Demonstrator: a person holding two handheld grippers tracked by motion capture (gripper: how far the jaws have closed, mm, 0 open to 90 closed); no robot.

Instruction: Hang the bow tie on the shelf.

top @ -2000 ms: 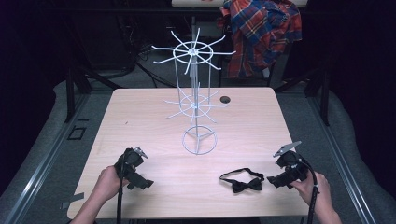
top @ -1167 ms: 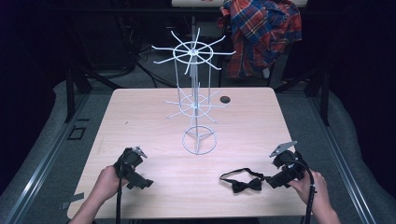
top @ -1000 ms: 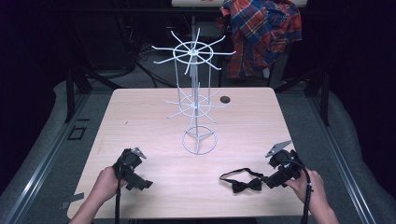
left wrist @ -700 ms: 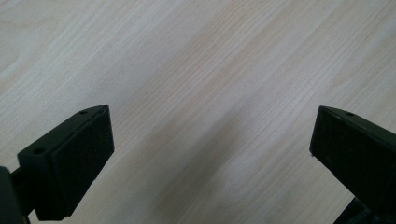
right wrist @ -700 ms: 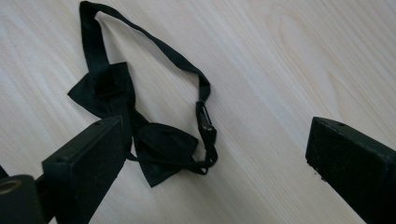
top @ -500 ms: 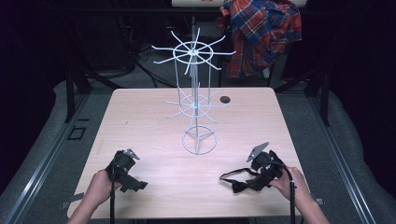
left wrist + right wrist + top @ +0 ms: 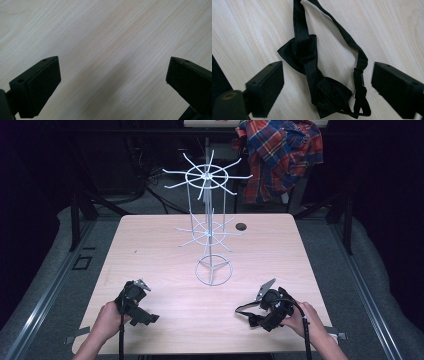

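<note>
Bow tie (image 7: 312,75) flat on table (image 7: 165,240) | wire rack (image 7: 210,235) behind | right gripper (image 7: 327,90) spread over it

Light wooden table (image 7: 150,245) with pale grain, filling the middle of the high view. White wire display rack (image 7: 210,227) standing at centre frame on a ring base (image 7: 214,270), spoked arms spread above. Small dark round hole or plug (image 7: 242,226) just right of the rack, toward the upper edge. Black bow tie (image 7: 312,75) with looped strap lying flat at lower right, near the front edge.
</note>
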